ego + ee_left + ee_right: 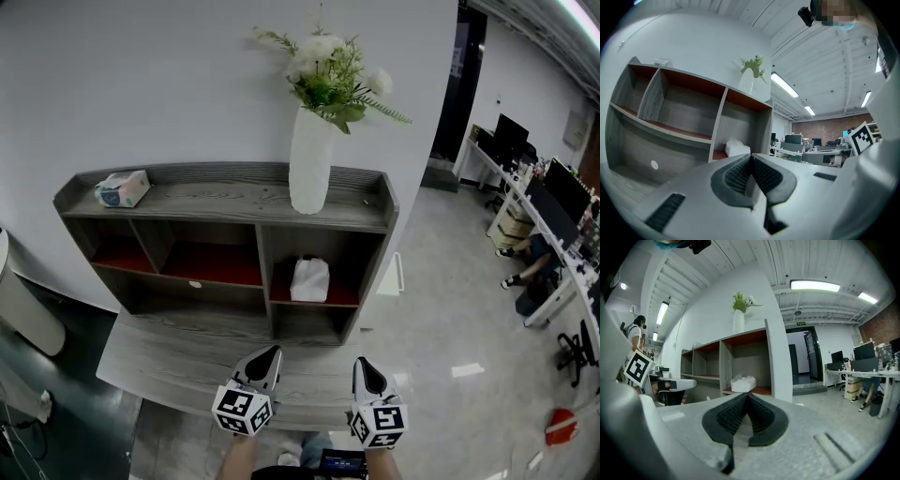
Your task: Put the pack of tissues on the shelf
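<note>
Left gripper [271, 351] and right gripper [361, 362] hover closed near shelf [225, 193] edge.

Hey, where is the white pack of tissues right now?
In the head view the white pack of tissues sits inside the shelf, in its right-hand compartment, directly below the white vase that stands on the top board.

Left claw [269, 353], right claw [362, 365]: jaws together
</note>
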`<state>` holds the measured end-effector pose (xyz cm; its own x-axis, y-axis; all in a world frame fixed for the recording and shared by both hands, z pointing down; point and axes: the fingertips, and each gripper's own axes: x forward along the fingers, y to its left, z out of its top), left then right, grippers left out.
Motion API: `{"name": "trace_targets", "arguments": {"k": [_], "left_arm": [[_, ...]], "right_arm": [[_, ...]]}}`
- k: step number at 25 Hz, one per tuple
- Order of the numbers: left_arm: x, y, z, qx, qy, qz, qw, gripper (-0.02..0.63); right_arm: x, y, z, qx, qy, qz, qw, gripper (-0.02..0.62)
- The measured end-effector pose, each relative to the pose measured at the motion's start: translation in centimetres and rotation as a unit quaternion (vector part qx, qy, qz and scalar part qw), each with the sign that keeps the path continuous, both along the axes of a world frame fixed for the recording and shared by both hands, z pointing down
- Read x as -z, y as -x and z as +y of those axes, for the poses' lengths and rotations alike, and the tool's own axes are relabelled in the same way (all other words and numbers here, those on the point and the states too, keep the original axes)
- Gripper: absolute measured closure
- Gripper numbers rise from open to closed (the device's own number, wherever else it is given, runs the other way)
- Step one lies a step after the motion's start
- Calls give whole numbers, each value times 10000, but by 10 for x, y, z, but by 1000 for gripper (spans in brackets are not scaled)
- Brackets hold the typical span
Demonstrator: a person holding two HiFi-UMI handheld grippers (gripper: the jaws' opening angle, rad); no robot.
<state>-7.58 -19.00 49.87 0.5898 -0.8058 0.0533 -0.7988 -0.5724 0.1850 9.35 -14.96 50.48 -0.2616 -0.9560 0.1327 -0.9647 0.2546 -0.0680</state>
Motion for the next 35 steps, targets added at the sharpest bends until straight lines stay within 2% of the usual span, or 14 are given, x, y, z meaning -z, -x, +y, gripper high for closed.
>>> {"name": "trace_targets", "arguments": {"k": [35], "left_arm": [[5, -6, -1, -65, -50, 44, 10000, 600]], "right_arm": [[5, -3, 1, 39, -10, 251, 9997, 591]]}}
